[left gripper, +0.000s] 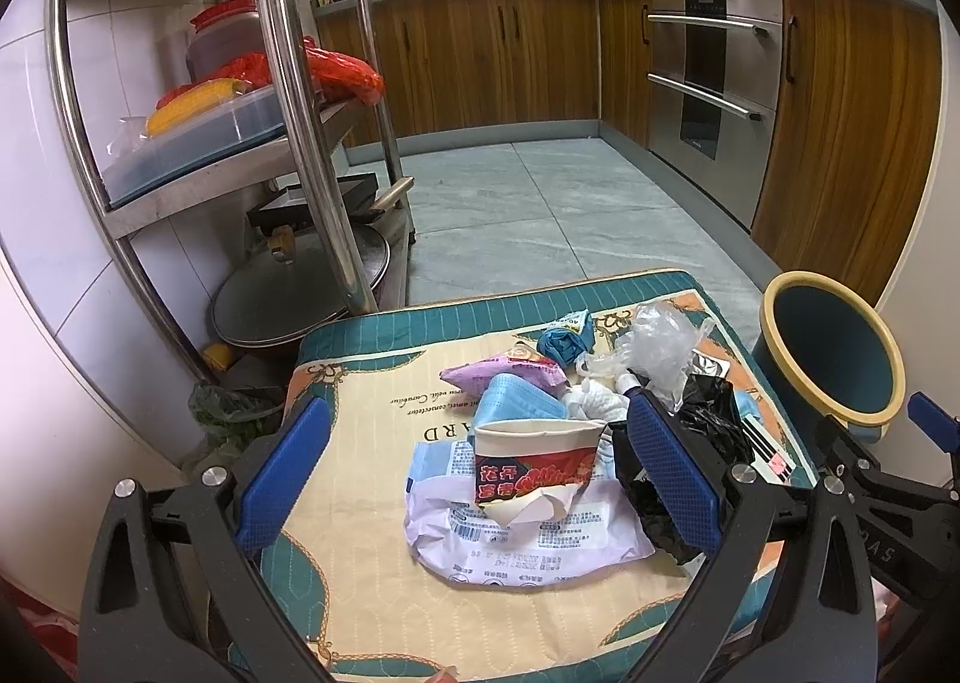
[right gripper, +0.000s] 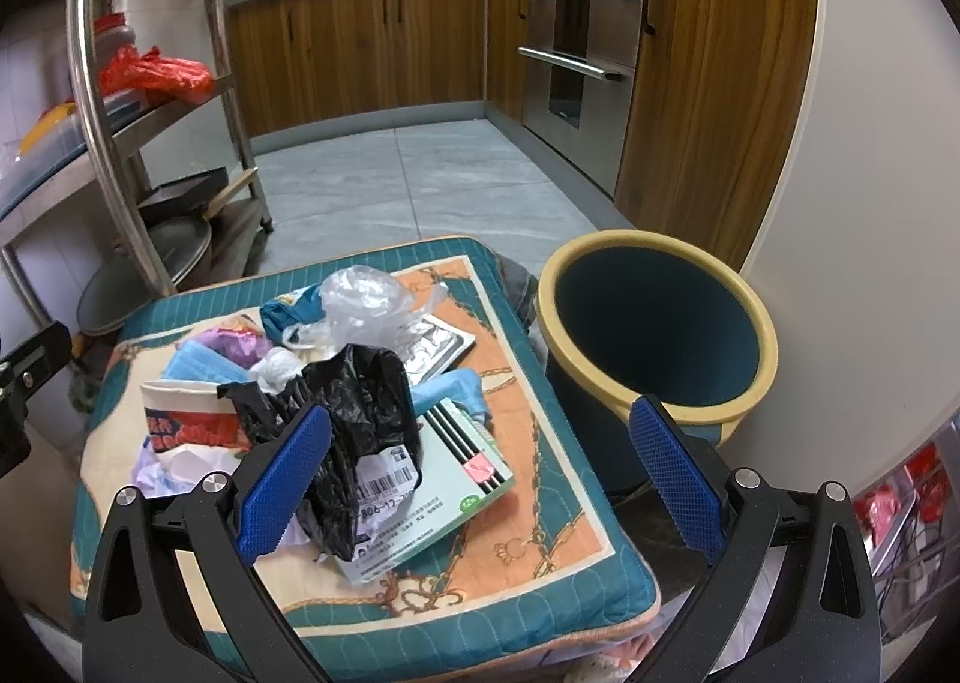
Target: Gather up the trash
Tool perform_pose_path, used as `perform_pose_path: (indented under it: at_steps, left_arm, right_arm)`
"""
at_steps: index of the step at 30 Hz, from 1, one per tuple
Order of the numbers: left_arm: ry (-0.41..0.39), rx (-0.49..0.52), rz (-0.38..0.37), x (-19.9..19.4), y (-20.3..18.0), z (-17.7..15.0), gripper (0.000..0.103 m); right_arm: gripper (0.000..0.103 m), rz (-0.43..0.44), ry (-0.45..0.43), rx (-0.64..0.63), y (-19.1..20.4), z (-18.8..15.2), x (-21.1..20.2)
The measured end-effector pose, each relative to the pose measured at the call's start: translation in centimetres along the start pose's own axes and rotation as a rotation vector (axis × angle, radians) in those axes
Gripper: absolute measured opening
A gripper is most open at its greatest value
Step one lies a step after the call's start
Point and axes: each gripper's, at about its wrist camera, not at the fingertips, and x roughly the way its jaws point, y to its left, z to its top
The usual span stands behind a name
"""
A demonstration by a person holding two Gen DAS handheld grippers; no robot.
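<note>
- Left gripper [left gripper: 477, 479]: jaws spread wide, nothing held. It hovers low over the near part of the cushion [left gripper: 360, 581], with the trash pile between and just beyond its fingers.
- Rack [left gripper: 312, 101]: well ahead and to the left of the left gripper, a steel shelf frame with a wok lid [left gripper: 300, 287] on its bottom level.
- Cup [left gripper: 534, 461]: a crushed paper noodle cup lying between the left gripper's fingers, on top of a white wrapper [left gripper: 528, 545].
- Mask [left gripper: 516, 404]: blue, just beyond the cup; a pink packet [left gripper: 501, 374] lies further ahead.
- Black bag [left gripper: 708, 413]: crumpled, touching or just behind the left gripper's right finger; which one I cannot tell. In the right wrist view it [right gripper: 360, 413] sits just beside the right gripper's left finger.
- Clear bag [left gripper: 660, 341]: ahead of the black bag, at the far side of the pile.
- Right gripper [right gripper: 480, 479]: jaws wide apart, empty. A green booklet [right gripper: 462, 461] lies between its fingers on the cushion.
- Bin [right gripper: 654, 323]: blue with a yellow rim, tipped toward the camera, ahead and right of the right gripper, just beside the cushion's right edge; its inside looks empty.
</note>
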Motion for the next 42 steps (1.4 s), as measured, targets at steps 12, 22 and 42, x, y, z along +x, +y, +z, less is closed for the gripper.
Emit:
perform_pose_path:
  at_steps: [12, 22, 42]
  left_arm:
    - [0.019, -0.002, -0.001, 0.3, -0.1, 0.0, 0.098]
    - [-0.046, -0.052, -0.057, -1.0, 2.2, 3.0, 0.098]
    - [0.009, -0.018, -0.090, 10.4, 4.9, 9.1, 0.097]
  right_arm:
    - [0.099, 0.012, 0.026, 0.017, -0.2, 0.2, 0.3]
    - [0.099, 0.031, -0.025, 0.029, -2.9, 5.7, -1.9]
    - [0.098, 0.309, 0.007, -0.078, -4.4, 14.0, 5.5]
